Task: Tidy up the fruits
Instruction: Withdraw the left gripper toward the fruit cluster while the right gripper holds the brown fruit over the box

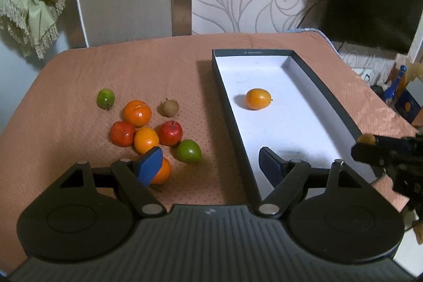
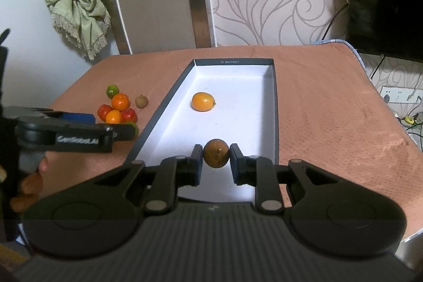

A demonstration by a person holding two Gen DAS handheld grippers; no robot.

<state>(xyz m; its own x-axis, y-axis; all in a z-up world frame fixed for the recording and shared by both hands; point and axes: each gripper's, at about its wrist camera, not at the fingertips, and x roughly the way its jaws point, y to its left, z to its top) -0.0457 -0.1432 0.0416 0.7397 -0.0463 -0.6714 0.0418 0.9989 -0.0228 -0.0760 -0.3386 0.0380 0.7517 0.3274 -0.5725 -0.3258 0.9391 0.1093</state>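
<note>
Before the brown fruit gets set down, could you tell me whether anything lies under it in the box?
Nothing visible does. The right tool holds the brown fruit over bare white floor of the box; the only fruit inside, the orange one, lies farther back.

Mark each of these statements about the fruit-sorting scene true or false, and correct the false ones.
1. The right claw is shut on a brown fruit. True.
2. The box holds three fruits lying on its floor. False: only one orange fruit lies on its floor.
3. The left claw is open and holds nothing. True.
4. The pile of fruit lies on the cloth outside the box. True.
5. The box has a lid on it. False: it is open at the top, showing its white inside.
6. Every fruit in the pile is red. False: green and orange ones are there too.
</note>
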